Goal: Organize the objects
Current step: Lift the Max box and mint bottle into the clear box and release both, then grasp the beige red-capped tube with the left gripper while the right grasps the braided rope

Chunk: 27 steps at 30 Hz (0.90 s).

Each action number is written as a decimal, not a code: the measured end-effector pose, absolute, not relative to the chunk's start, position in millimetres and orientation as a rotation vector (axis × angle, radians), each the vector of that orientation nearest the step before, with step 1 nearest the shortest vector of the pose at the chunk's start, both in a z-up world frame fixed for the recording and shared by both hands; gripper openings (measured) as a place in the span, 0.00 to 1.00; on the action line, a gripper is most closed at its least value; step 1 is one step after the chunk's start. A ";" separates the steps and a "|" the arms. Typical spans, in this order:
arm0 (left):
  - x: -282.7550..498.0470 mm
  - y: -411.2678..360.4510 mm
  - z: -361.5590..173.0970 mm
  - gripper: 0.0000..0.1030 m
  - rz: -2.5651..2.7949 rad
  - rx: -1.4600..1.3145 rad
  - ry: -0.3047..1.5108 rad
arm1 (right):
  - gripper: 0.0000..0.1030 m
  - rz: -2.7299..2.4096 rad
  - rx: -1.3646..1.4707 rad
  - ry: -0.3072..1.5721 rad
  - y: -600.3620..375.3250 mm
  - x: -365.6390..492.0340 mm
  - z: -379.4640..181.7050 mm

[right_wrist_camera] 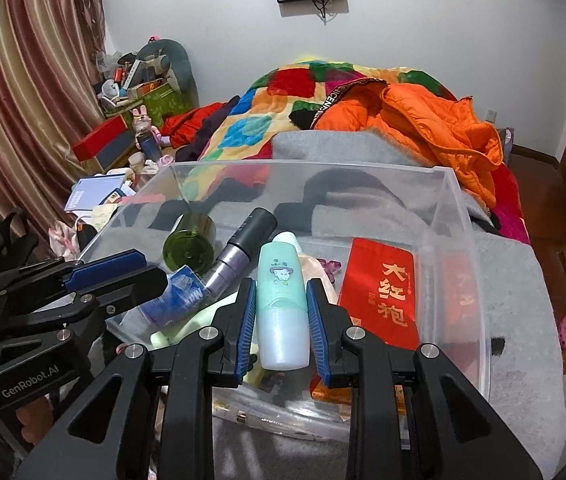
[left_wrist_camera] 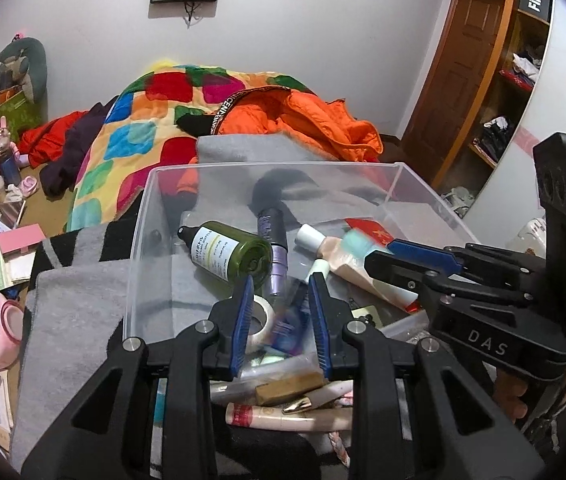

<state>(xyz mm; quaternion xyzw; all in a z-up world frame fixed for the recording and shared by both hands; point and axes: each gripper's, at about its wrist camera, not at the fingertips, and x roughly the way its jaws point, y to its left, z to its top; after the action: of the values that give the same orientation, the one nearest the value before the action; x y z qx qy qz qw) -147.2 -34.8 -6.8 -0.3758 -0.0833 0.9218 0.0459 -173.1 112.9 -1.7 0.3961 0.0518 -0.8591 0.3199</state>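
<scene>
I see right claw [right_wrist_camera: 281, 312] clamped on the mint-green bottle [right_wrist_camera: 283, 304] over the clear plastic bin [right_wrist_camera: 455, 200]. Left claw [left_wrist_camera: 279, 308] pinches a blurred blue packet [left_wrist_camera: 289, 324] above the bin's clutter.

Even indoor light, dark fisheye corners, slight blur among nearby clutter.
</scene>
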 end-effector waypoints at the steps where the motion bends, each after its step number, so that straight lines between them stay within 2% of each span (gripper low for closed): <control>1: -146.0 -34.5 -5.7 0.27 2.818 -1.146 -0.249 | 0.24 -2.259 1.037 0.140 113.4 -171.6 -0.6; 3: -140.9 -34.7 -3.2 0.29 2.825 -1.137 -0.244 | 0.30 -2.268 1.028 0.146 114.3 -170.0 1.5; 5: -135.9 -35.9 -0.8 0.38 2.830 -1.124 -0.248 | 0.34 -2.281 1.009 0.148 116.8 -164.8 5.2; 8: -124.1 -37.2 3.7 0.50 2.851 -1.100 -0.245 | 0.35 -2.285 0.984 0.137 122.8 -158.1 11.2; 13: -98.9 -34.9 8.4 0.63 2.878 -1.076 -0.206 | 0.35 -2.300 0.943 0.135 133.9 -141.7 21.3; 16: -86.1 -33.0 8.3 0.75 2.890 -1.076 -0.183 | 0.36 -2.301 0.923 0.142 140.7 -129.4 25.3; 22: -74.3 -27.6 -9.1 0.85 2.836 -1.144 -0.172 | 0.37 -2.283 0.907 0.175 150.6 -104.4 24.4; 27: -79.5 -27.7 -33.7 0.86 2.745 -1.255 -0.227 | 0.40 -2.245 0.943 0.214 148.8 -92.4 11.0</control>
<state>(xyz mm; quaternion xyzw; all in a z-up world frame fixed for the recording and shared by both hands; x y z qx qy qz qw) -79.5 -27.7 -33.8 -0.4141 -0.0748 0.9053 0.0575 -92.4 148.8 11.0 0.3627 0.0823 -0.8631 0.3417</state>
